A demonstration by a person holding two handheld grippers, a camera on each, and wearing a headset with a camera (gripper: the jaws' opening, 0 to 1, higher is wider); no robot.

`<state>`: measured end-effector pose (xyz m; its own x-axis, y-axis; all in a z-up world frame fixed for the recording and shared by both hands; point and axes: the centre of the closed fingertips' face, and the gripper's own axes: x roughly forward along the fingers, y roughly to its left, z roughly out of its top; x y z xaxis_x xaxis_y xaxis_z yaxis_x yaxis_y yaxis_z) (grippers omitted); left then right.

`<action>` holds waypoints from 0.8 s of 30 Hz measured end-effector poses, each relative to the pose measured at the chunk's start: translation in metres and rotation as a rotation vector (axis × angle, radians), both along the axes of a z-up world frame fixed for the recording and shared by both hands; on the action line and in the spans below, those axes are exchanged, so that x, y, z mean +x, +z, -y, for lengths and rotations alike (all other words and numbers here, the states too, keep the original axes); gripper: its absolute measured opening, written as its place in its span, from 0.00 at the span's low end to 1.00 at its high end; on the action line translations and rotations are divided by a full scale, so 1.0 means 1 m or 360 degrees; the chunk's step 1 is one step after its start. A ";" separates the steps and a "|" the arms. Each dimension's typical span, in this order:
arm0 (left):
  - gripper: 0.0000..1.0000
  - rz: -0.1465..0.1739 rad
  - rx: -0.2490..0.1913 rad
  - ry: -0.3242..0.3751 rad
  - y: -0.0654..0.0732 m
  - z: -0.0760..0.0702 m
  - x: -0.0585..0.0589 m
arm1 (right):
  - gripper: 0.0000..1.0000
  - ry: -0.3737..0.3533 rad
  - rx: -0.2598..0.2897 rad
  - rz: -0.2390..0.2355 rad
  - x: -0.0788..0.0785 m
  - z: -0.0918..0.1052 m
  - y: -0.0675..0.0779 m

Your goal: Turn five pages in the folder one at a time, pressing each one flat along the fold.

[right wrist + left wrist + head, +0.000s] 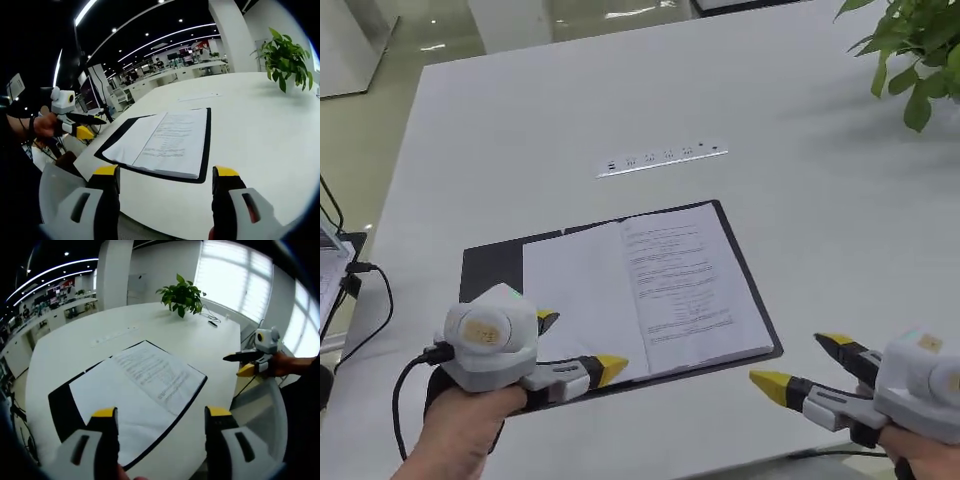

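Both left tool and right tool gape wide, holding nothing.

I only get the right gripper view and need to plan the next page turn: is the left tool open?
Observer: Yes, the left gripper view shows the left tool with jaws apart, nothing between.
Operator: Where is it against the folder?
Observer: In the head view its yellow tip is over the near edge of the folder, blank-page side.
Operator: Anything trailing?
Observer: A black cable loops from its back towards the person.
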<state>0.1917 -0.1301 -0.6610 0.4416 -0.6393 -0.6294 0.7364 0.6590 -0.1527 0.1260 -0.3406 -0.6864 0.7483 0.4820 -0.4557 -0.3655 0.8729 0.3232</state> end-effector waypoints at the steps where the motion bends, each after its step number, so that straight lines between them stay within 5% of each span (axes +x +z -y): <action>1: 0.69 -0.0003 0.0004 -0.0012 -0.001 0.003 0.000 | 0.75 -0.0003 0.0001 -0.0001 0.000 0.002 0.000; 15: 0.63 -0.0068 0.0029 -0.0155 -0.016 0.048 0.002 | 0.72 -0.0018 0.0041 -0.0029 0.001 0.019 -0.004; 24: 0.60 -0.0111 0.0059 -0.0223 -0.039 0.074 0.003 | 0.71 0.0032 0.0068 -0.0087 0.002 0.021 -0.012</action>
<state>0.1950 -0.2043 -0.7001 0.3042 -0.6674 -0.6798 0.8102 0.5566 -0.1839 0.1283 -0.3619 -0.6980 0.7129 0.5164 -0.4744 -0.3634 0.8507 0.3798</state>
